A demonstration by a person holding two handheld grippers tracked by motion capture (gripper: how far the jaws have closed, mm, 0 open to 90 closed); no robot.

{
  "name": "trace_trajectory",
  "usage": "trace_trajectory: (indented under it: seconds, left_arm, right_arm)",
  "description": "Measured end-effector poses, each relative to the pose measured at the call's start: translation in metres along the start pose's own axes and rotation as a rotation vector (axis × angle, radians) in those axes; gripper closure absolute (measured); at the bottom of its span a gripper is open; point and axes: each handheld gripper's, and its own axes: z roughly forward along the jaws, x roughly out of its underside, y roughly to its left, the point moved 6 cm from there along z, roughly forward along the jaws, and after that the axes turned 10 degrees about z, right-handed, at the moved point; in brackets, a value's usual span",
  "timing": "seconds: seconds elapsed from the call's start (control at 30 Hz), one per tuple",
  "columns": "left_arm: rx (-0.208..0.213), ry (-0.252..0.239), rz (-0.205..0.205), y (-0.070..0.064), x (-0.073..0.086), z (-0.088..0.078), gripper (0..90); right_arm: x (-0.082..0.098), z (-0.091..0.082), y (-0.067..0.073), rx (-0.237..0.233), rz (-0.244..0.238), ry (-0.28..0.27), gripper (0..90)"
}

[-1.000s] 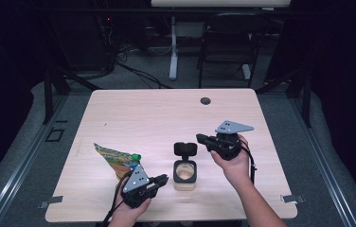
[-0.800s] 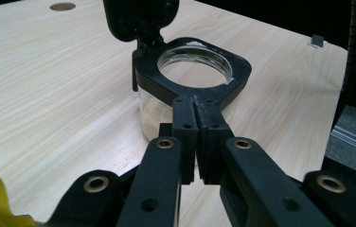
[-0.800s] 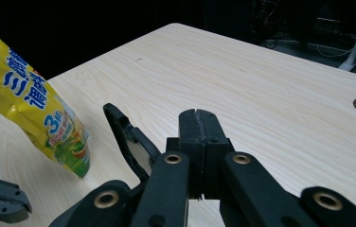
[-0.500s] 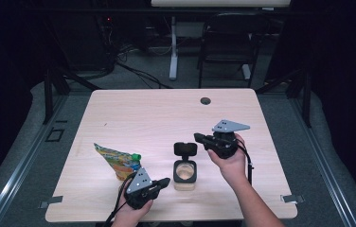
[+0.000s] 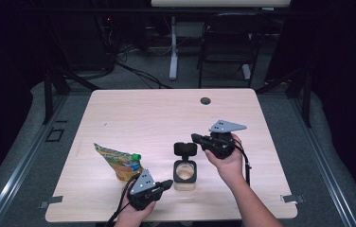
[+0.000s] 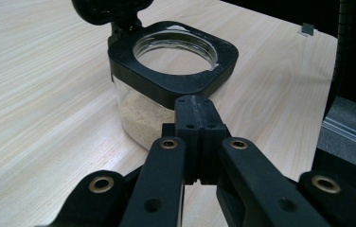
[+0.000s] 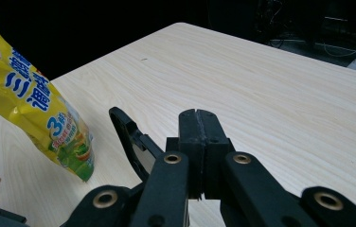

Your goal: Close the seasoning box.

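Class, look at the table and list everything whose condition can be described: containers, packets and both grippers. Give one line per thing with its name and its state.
Jar: upright, hinged lid flipped open, a little pale powder at the bottom.
Yellow packet: leaning, green cap on.
Left gripper: jaws shut, empty, close to the jar's rim.
Right gripper: jaws shut, empty, held above the table.

Dim lab, wooden table (image 5: 166,113), tangled floor cables (image 5: 133,71), black chair (image 5: 228,42)
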Motion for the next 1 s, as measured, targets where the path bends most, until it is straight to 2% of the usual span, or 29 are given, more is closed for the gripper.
trace_trajectory:
  seconds: [0.57, 1.0]
  left_arm:
    - [0.008, 0.020, -0.008, -0.004, 0.001, 0.011, 89.9]
    - [0.008, 0.022, -0.003, -0.004, 0.002, 0.012, 89.9]
  right_arm:
    - [0.002, -0.002, 0.000, -0.006, 0.001, -0.004, 90.0]
    - [0.006, -0.002, 0.003, -0.015, 0.000, -0.002, 90.0]
